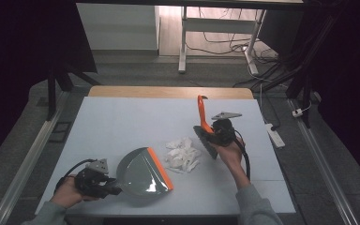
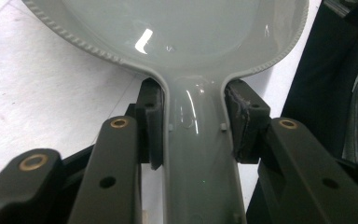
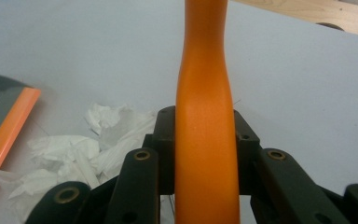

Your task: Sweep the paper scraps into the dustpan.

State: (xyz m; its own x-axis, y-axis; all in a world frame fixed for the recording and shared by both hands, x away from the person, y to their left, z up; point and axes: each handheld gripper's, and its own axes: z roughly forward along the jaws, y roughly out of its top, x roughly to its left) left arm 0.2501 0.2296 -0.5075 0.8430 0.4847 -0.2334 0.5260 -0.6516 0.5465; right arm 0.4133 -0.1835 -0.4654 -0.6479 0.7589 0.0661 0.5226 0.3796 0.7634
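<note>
Jaws of the left gripper (image 1: 104, 183) squeeze the grey dustpan's (image 1: 143, 172) handle. Right gripper (image 1: 215, 133) jaws squeeze the orange brush (image 1: 205, 125) handle. Torn white paper (image 1: 183, 153) lies between both jaws on the tabletop (image 1: 122, 122). Sweeping looks about to start; next, push paper toward the pan's orange lip. No writing shows.

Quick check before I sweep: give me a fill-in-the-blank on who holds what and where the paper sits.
1. The left gripper is shut on the grey ____ of the dustpan.
2. The right gripper holds the brush by its ____ handle.
3. The crumpled paper scraps lie between the brush and the dustpan's orange ____.

Missing words: handle; orange; lip
</note>
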